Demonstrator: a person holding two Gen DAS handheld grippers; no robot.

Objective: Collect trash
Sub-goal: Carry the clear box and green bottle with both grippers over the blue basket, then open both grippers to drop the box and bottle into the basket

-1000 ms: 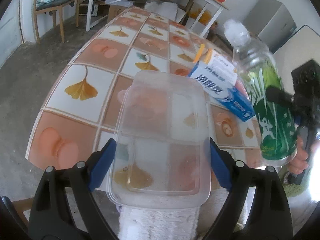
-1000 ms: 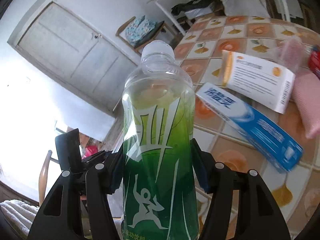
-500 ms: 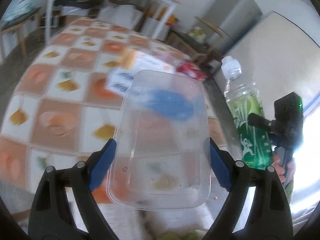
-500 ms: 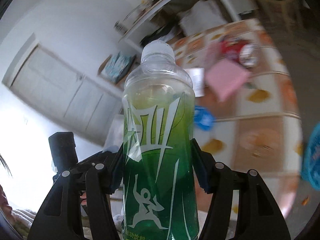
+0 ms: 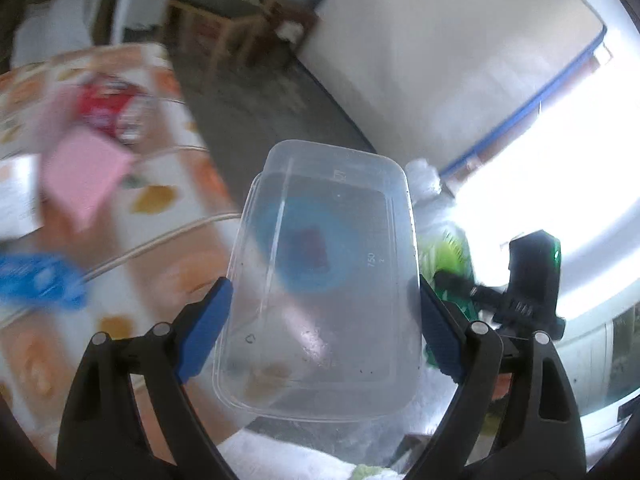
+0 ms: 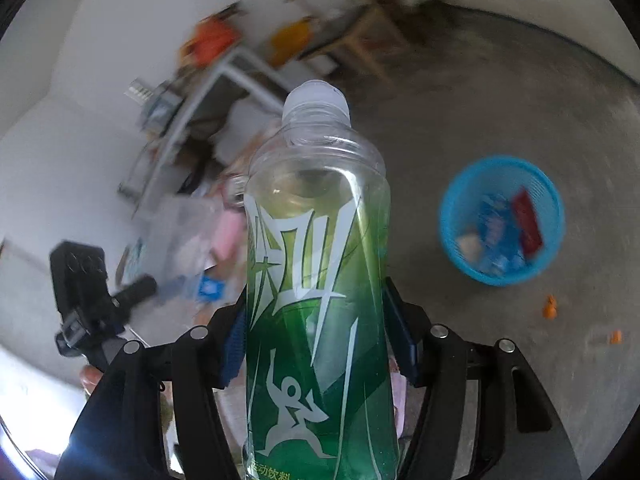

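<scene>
Left gripper (image 5: 322,328) clamped wide, angled down; right gripper (image 6: 320,348) clamped narrower

- The left claw (image 5: 322,322) has two black plastic arms, each with long slot cut-outs and two silver round screw heads near the top.
- Its fingers (image 5: 204,326) carry blue pads on their inner faces.
- The right claw (image 6: 320,344) is built the same: black slotted arms, silver screws, blue pads (image 6: 234,344).
- In the left wrist view, the right claw's body (image 5: 532,284) is a black box with a small green patch on its top corner and a black rod jutting sideways.
- In the right wrist view, the left claw's body (image 6: 78,280) is a black box with a row of round holes.
</scene>
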